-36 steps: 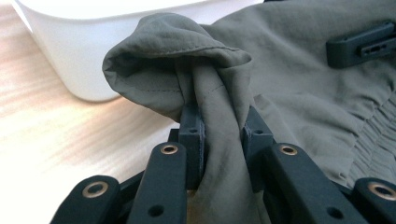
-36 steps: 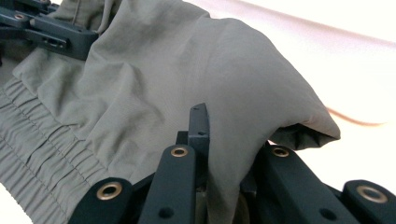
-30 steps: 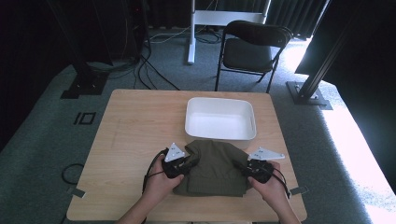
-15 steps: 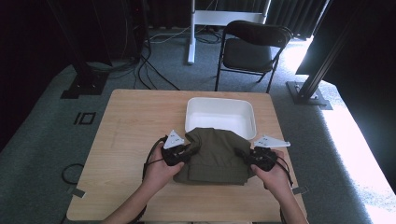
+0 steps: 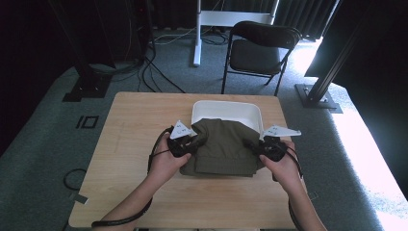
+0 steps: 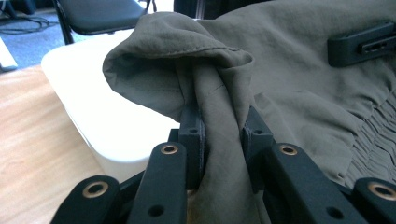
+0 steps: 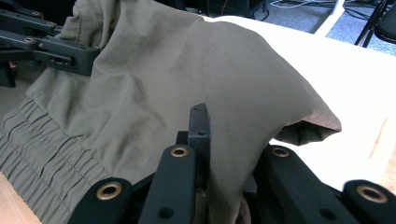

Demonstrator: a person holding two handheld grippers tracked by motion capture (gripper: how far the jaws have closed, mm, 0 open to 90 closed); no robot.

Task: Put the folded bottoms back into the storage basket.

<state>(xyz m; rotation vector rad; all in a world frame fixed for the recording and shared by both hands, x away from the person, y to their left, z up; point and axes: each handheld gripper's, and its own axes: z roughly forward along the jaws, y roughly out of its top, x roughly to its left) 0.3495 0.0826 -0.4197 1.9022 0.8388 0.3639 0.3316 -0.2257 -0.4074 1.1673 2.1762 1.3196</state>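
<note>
Olive cloth (image 5: 222, 149), folded garment with ribbed elastic band, on the table (image 5: 130, 125), far edge lapping over the near rim of the white bin (image 5: 226, 109). Near part flat on the table just in front of the bin. Left tool (image 5: 186, 144) at the cloth's left edge, clenched on a bunched fold of cloth (image 6: 205, 88); fabric pinched between both jaws in the left gripper view, bin (image 6: 93, 116) right behind the fold. Right tool (image 5: 257, 147) at the cloth's right edge, clamped on the cloth (image 7: 187, 84) too; fabric draped over and between the jaws in the right gripper view, bin (image 7: 355, 88) just beyond the cloth. Left tool (image 7: 44, 44) visible across the cloth in the right gripper view; right tool (image 6: 362, 42) across it in the left gripper view. Left hand (image 5: 166, 161) and right hand (image 5: 286, 166) near the table's front, either side of the cloth. Grey plates atop both tools. Black chair (image 5: 260, 48) beyond the bin, off the table. Cables (image 5: 159, 77) on carpet, left of the chair.
</note>
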